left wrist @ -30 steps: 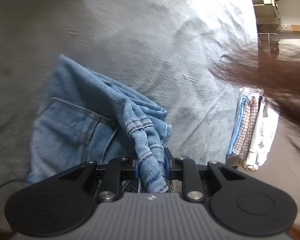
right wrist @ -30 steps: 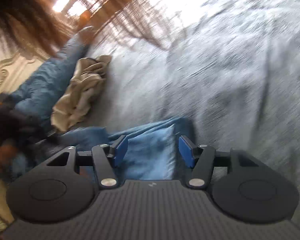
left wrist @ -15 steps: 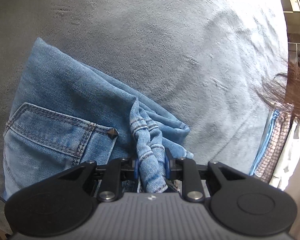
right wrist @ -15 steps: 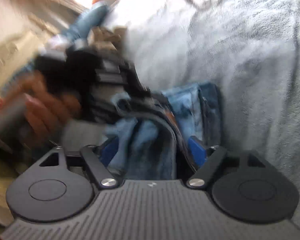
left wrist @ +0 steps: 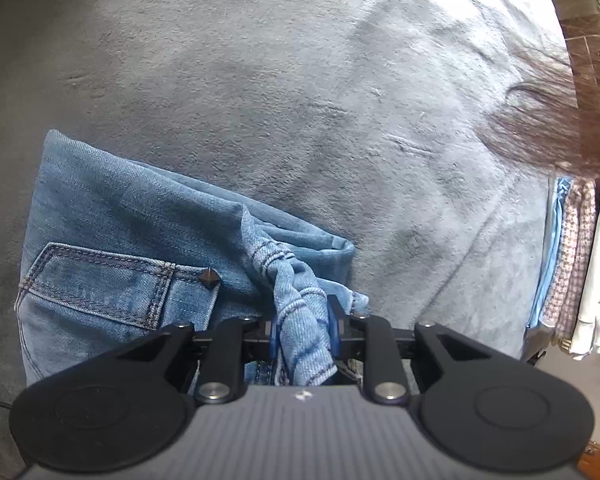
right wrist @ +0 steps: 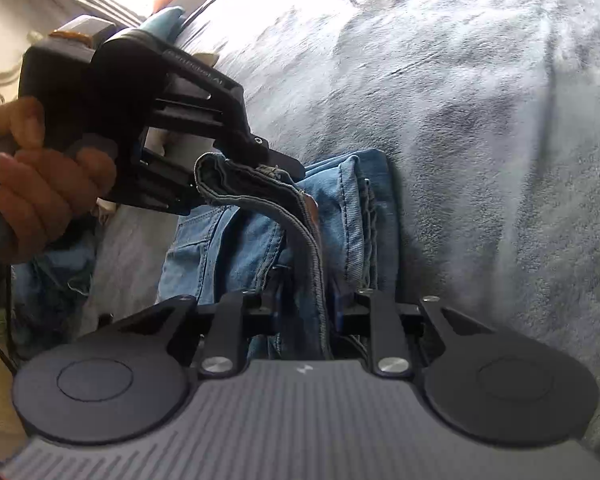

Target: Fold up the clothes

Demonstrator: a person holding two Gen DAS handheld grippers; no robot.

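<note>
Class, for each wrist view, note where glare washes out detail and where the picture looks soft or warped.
Left wrist view: glare bleaches the grey blanket at upper right; jeans stay sharp; edges curve from the fisheye. Right wrist view: blown-out window top left; blanket slightly smeared at right.

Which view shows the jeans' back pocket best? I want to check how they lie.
The left wrist view: the jeans lie on the grey blanket, pocket plainly visible. The right wrist view shows mainly folded edges and the waistband.
</note>
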